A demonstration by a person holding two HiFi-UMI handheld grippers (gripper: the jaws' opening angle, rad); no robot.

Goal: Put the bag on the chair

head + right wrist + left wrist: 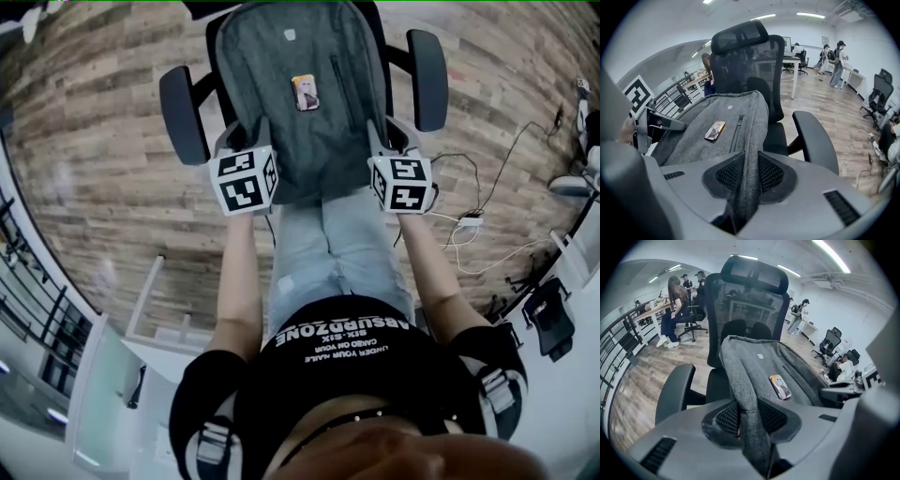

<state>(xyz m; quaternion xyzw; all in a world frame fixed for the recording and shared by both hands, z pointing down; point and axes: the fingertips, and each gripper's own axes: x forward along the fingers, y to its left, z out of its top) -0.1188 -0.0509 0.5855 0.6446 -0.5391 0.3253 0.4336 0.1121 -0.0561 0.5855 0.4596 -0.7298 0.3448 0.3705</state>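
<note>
1. The grey backpack [305,131] lies front-up over the black office chair [183,114], between its two armrests. The far end of the bag is toward the mesh backrest [745,296] and the near end is above the person's legs. No view shows whether the underside already touches the seat.
2. The left gripper [251,141] has its fingers [723,417] pinching a fold of fabric on the bag's left edge. The right gripper [389,141] has its fingers [772,172] clamped the same way on the right edge. Neither pair is spread, and between them they appear to carry the near end.
3. The step in hand looks like the set-down. Bring both grippers down together at one pace, so the bag stays level side to side and does not twist.
4. Keep the bag centred, clear of the left armrest [675,390] and the right armrest [815,140]. A snagged edge would tip it.
5. Slide it well back toward the backrest before letting go. A bag left near the front lip would probably slip off onto the floor.
6. Let the fabric go slack in both grips first, which would show that the seat has taken the weight. Then spread the fingers and draw each gripper back toward the person without dragging the edge.
7. The picture tag [305,92] and the zip [737,125] face up, so nothing fragile looks likely to be pressed underneath.
</note>
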